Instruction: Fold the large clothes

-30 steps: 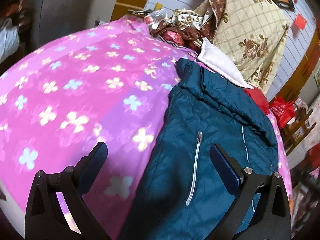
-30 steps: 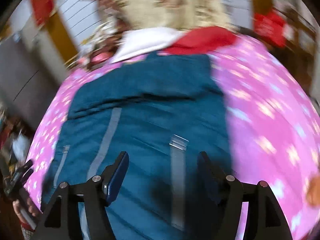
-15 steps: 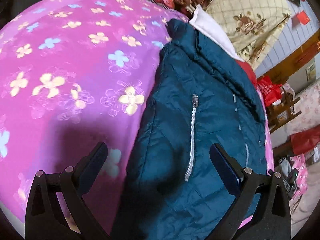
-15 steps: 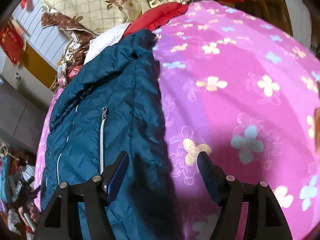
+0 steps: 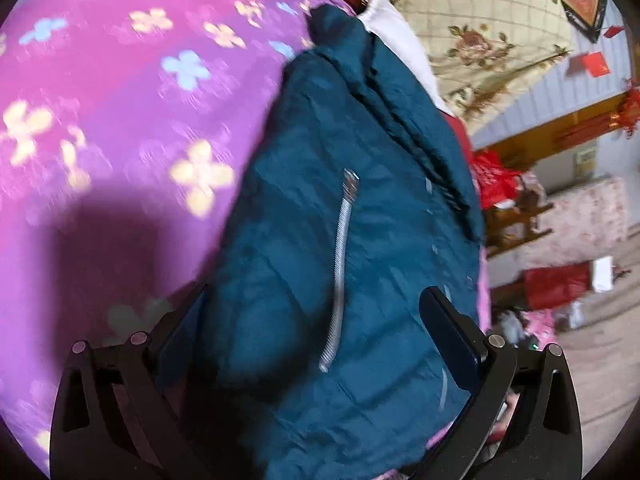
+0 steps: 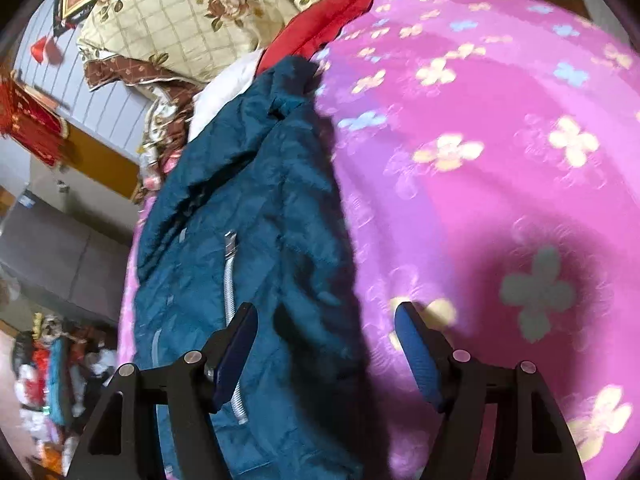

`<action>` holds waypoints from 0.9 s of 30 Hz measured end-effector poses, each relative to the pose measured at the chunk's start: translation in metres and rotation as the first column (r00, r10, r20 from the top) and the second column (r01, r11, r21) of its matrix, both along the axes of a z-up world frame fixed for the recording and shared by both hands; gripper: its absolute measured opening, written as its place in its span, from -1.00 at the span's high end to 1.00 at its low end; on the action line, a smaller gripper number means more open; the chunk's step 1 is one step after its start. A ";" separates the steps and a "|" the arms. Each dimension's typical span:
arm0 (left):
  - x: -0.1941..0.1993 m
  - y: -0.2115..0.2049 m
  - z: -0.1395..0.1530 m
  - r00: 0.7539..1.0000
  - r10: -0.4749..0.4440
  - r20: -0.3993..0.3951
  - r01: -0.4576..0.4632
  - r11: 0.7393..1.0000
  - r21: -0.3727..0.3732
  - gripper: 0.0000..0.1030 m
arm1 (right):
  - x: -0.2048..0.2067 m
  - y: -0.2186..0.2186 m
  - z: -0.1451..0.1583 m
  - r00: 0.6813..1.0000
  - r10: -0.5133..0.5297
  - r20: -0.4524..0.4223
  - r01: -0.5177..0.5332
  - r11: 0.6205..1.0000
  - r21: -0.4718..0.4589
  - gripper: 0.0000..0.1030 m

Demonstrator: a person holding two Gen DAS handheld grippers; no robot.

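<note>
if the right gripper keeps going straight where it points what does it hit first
Most likely the teal jacket: its edge lies between the open fingers of the right gripper, with the pink floral bedspread just beside. Depth is hard to judge.

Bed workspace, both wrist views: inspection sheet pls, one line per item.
Surface: pink bedspread with yellow and blue flowers, gripper shadows on it.
Job's things: dark teal quilted jacket lying lengthwise on the bedspread, silver pocket zipper facing up.
Clutter: cream floral quilt, a white cloth and a red cloth piled at the far end by the collar.
Grippers: left hand-held gripper open, jaws wide over the jacket's outer edge; right hand-held gripper open, straddling the jacket's other edge. Neither holds fabric.
Cables: nothing seen.
Surroundings: red wall decorations, grey panelled wall, wooden trim, assorted items on the floor, blurred.
</note>
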State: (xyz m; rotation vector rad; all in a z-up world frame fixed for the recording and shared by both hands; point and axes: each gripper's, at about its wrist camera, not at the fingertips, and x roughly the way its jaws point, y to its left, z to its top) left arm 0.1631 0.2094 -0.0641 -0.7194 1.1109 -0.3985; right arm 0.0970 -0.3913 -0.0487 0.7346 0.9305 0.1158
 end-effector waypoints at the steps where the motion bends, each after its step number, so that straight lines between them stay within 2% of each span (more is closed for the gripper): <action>1: -0.005 0.000 0.001 1.000 -0.010 0.011 0.010 1.000 -0.011 -0.98 | -0.001 0.002 -0.001 1.000 0.012 -0.001 -0.012 1.000 0.006 -0.34; 4: -0.019 0.002 -0.003 0.999 -0.039 0.001 0.039 0.995 -0.096 -0.99 | -0.010 0.010 -0.002 0.998 0.061 -0.003 -0.061 0.997 0.036 -0.34; 8: -0.038 0.008 -0.006 0.998 -0.061 -0.012 0.058 0.984 -0.167 -0.98 | -0.029 0.023 -0.004 0.993 0.119 -0.006 -0.118 0.991 0.062 -0.34; 12: -0.059 0.006 -0.004 0.996 -0.088 0.008 0.088 0.976 -0.200 -0.98 | -0.050 0.036 -0.006 0.986 0.168 0.002 -0.168 0.982 0.087 -0.34; 15: -0.072 -0.001 0.000 0.994 -0.104 0.040 0.110 0.975 -0.193 -0.98 | -0.065 0.046 -0.010 0.980 0.200 0.012 -0.200 0.971 0.132 -0.34; 18: -0.081 -0.012 0.000 0.990 -0.129 0.057 0.138 0.968 -0.212 -0.98 | -0.071 0.054 -0.013 0.979 0.202 0.026 -0.203 0.966 0.157 -0.34; 20: -0.083 -0.021 0.000 0.989 -0.137 0.054 0.145 0.972 -0.187 -0.98 | -0.073 0.060 -0.014 0.980 0.198 0.035 -0.201 0.965 0.169 -0.34; 22: -0.084 -0.035 0.003 0.987 -0.151 0.056 0.155 0.984 -0.092 -0.97 | -0.073 0.068 -0.015 0.978 0.204 0.044 -0.209 0.962 0.176 -0.34; 24: -0.085 -0.041 0.007 0.988 -0.141 0.057 0.144 0.988 -0.052 -0.97 | -0.074 0.077 -0.016 0.973 0.224 0.046 -0.229 0.958 0.173 -0.33; 26: -0.086 -0.043 0.007 0.992 -0.120 0.046 0.122 0.992 -0.034 -0.97 | -0.075 0.091 -0.019 0.963 0.264 0.046 -0.268 0.944 0.190 -0.22; 27: -0.087 -0.043 0.005 0.994 -0.104 0.041 0.105 0.994 -0.032 -0.97 | -0.076 0.098 -0.018 0.962 0.270 0.049 -0.274 0.947 0.165 -0.22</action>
